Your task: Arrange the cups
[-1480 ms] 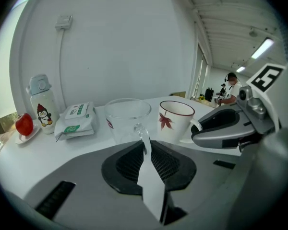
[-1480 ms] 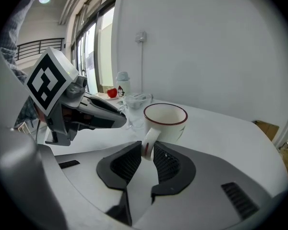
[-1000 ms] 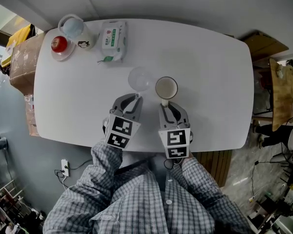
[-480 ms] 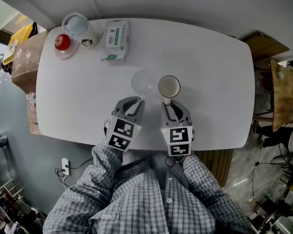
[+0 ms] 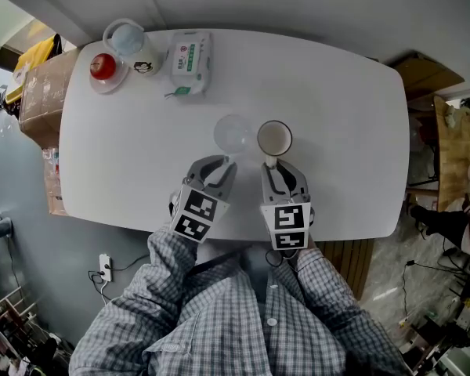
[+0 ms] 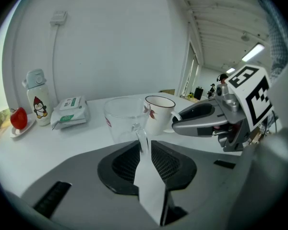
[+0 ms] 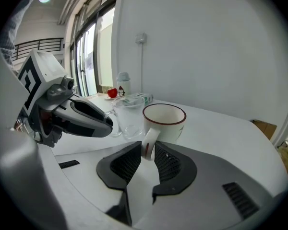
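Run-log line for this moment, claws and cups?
left claw: shut on handle of clear glass mug | right claw: shut on handle of white ceramic mug | mugs: upright, side by side on white table

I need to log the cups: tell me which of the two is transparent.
The clear glass mug, gripped by its handle in the left gripper. The white ceramic mug beside it is opaque with a dark rim.
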